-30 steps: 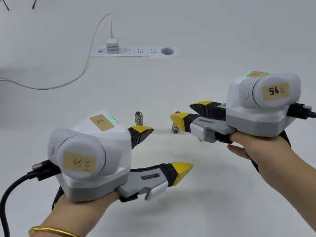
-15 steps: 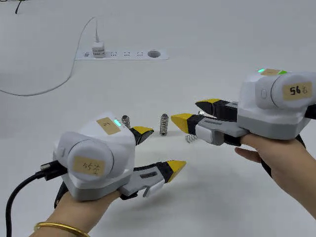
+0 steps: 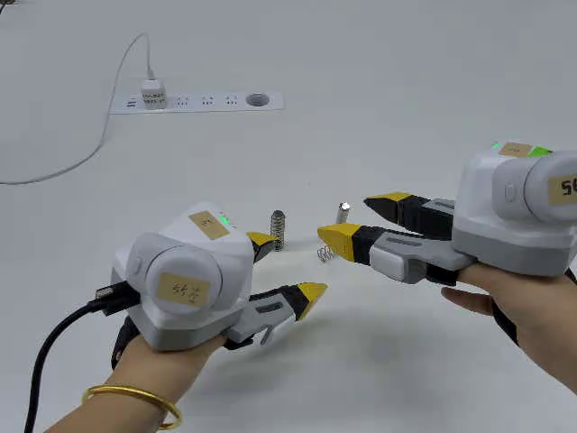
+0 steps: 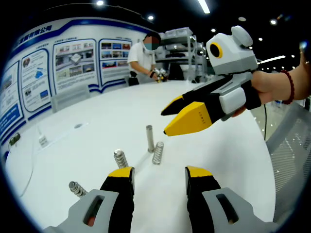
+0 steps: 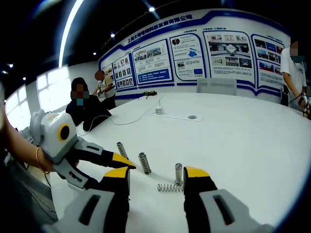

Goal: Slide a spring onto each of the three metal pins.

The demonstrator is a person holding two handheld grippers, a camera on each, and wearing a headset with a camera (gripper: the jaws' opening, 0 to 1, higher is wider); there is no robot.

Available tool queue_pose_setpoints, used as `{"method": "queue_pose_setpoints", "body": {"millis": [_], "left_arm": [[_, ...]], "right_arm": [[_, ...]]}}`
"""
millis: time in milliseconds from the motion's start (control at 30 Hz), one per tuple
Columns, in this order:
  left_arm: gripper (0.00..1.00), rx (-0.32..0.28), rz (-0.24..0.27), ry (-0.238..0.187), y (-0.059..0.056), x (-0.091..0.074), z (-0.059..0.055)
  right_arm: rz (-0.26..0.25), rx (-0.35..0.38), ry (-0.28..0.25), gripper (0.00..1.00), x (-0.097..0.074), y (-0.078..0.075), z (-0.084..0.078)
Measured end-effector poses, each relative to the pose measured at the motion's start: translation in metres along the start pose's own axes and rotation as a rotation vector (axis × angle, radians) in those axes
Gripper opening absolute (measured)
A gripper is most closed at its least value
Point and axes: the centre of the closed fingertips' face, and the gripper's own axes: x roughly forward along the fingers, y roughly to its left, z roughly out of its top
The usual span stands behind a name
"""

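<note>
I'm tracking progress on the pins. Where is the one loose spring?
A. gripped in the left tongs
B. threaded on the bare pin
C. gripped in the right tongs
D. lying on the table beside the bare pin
D: the loose spring lies on the table by the bare pin; the left tongs and right tongs are open and empty.

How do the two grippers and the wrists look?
Both the left gripper and right gripper have white-and-grey housings, black jaws with yellow tips, a green light and tan handwritten labels. A black cable leaves the left one. A gold bangle circles that wrist.
</note>
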Motion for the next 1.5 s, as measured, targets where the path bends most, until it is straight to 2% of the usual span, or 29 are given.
{"method": "queue_pose_setpoints", "body": {"millis": [233, 500, 867, 1267, 1500], "left_arm": [[0.38, 0.024, -0.016, 0.005, -0.001, 0.014, 0.001], [0.32, 0.019, -0.018, 0.015, 0.003, 0.027, 0.0], [0.27, 0.012, -0.037, 0.037, 0.001, 0.044, -0.004], [0.2, 0.031, -0.045, 0.08, -0.001, 0.055, -0.012], [0.17, 0.005, -0.038, 0.075, 0.001, 0.057, -0.01]], "right_arm": [[0.024, 0.01, -0.004, 0.46, -0.01, 0.0, -0.006], [0.048, 0.011, -0.005, 0.46, -0.021, 0.0, -0.01], [0.062, 0.0, 0.017, 0.49, -0.029, 0.003, -0.021], [0.049, 0.004, 0.033, 0.52, -0.038, 0.004, -0.029], [0.035, 0.042, 0.026, 0.51, -0.041, -0.001, -0.032]]}}
